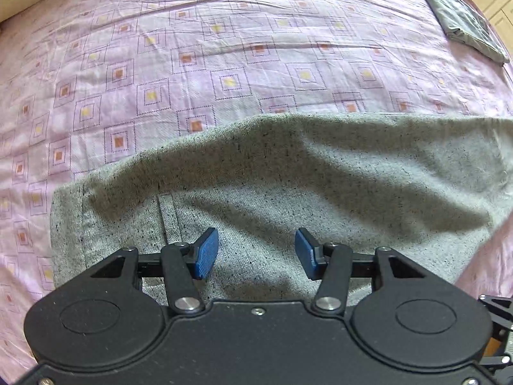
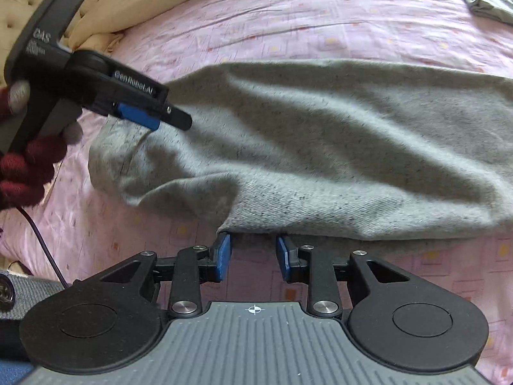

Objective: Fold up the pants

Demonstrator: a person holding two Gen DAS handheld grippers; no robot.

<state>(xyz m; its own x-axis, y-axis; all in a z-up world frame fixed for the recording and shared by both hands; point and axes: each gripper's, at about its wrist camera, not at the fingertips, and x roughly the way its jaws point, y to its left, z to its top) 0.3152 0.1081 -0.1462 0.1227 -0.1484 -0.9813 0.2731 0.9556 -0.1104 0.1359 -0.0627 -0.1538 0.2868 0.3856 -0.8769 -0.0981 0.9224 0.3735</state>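
Grey pants [image 1: 288, 173] lie rumpled across the pink patterned bedsheet [image 1: 192, 48]. Your left gripper [image 1: 256, 253] hovers over the cloth near a seam, jaws spread, holding nothing. Your right gripper [image 2: 253, 255] sits at the near edge of the pants, jaws apart, tips just under the hem, no pinch. A folded grey garment [image 1: 465, 19] lies at the far corner.

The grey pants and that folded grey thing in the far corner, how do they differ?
The grey pants lie loose, wrinkled and spread wide near both open grippers; the folded cloth is a flat, neat packet at the bed's far edge. The pants are pale speckled knit; the cloth looks darker and smoother. Both rest on the pink bedsheet.
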